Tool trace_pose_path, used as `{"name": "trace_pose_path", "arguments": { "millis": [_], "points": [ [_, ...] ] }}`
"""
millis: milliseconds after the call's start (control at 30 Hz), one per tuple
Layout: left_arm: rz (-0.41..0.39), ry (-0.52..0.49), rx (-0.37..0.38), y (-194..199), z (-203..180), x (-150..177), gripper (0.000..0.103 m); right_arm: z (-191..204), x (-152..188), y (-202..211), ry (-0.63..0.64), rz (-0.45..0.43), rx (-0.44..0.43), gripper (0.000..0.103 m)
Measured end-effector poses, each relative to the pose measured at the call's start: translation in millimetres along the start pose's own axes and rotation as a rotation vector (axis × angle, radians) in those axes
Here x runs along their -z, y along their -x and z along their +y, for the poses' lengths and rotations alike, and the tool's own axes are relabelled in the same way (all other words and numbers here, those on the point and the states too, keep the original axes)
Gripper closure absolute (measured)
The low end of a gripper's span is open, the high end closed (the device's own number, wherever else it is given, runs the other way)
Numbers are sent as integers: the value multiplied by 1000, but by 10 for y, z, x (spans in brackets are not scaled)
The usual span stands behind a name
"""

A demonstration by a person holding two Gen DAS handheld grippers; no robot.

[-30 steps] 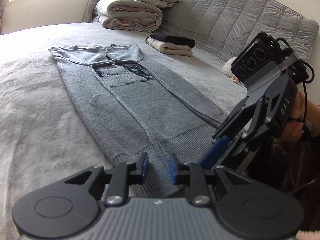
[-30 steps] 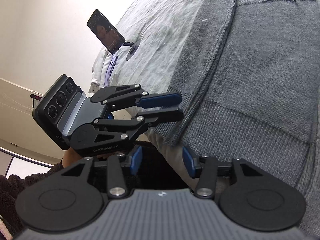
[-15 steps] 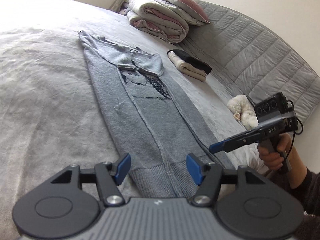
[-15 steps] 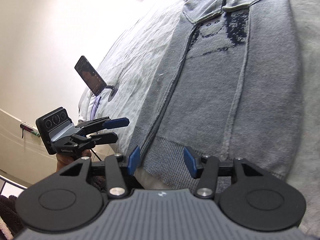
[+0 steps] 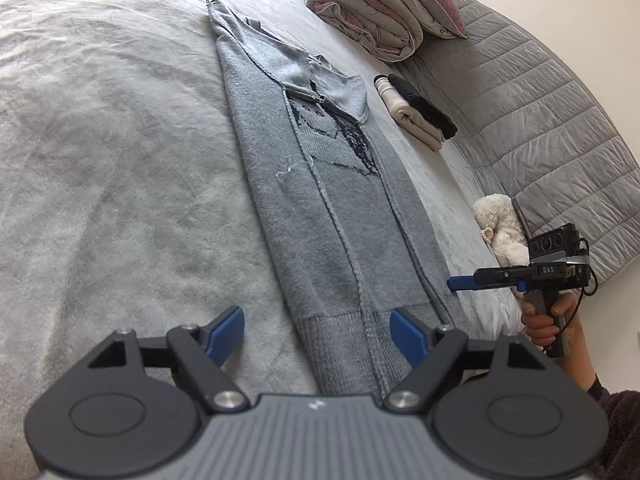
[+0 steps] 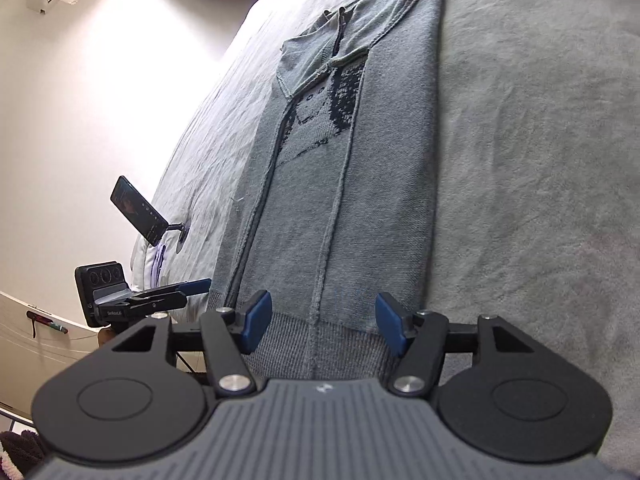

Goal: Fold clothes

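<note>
**A:** Where do the tongs stand, and what have they got?

**B:** Nothing. The left tongs [image 5: 316, 334] are spread wide over the ribbed hem, blue pads on either side of it and no cloth between them. The right tongs [image 6: 320, 320] are likewise wide apart above the same hem, empty.

**A:** And the garment?

**B:** The long grey knitted sweater with a dark pictorial panel [image 5: 320, 216] lies flat on the pale grey bed cover [image 5: 100, 160], its sides and sleeves already folded in to make a narrow strip. Its hem is at the near edge of the bed, its collar end pointing toward the far edge.

**A:** So which step is this?

**B:** By my reading, the lengthwise fold is done and the crosswise one not begun. The next move calls for each pair to come down on a hem corner, close on all the layers there, then carry the hem up toward the collar together.

**A:** What has changed in the last second?

**B:** Both pairs were low and close at the hem, pads nearly closed; since then they have lifted, drawn apart sideways and opened wide.

**A:** Anything beyond?

**B:** A small stack of folded cream and black clothes [image 5: 416, 114] beside the quilted grey headboard [image 5: 560, 128], and a black phone on a stand [image 6: 138, 211] at the bed's left edge.
</note>
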State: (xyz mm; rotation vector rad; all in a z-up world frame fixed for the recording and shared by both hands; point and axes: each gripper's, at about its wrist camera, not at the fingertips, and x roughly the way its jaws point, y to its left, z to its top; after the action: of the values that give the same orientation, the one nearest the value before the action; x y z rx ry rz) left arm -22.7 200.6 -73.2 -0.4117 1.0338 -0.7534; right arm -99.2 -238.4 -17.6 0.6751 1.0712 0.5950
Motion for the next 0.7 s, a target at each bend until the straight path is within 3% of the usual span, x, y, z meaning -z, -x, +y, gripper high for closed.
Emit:
{"name": "trace_pose_path", "arguments": {
  "millis": [300, 700],
  "points": [
    [59, 60, 106, 12, 136, 13, 21, -93, 88, 100, 8, 35, -33, 40],
    [81, 52, 151, -64, 129, 22, 23, -180, 125, 102, 29, 83, -60, 40]
  ]
}}
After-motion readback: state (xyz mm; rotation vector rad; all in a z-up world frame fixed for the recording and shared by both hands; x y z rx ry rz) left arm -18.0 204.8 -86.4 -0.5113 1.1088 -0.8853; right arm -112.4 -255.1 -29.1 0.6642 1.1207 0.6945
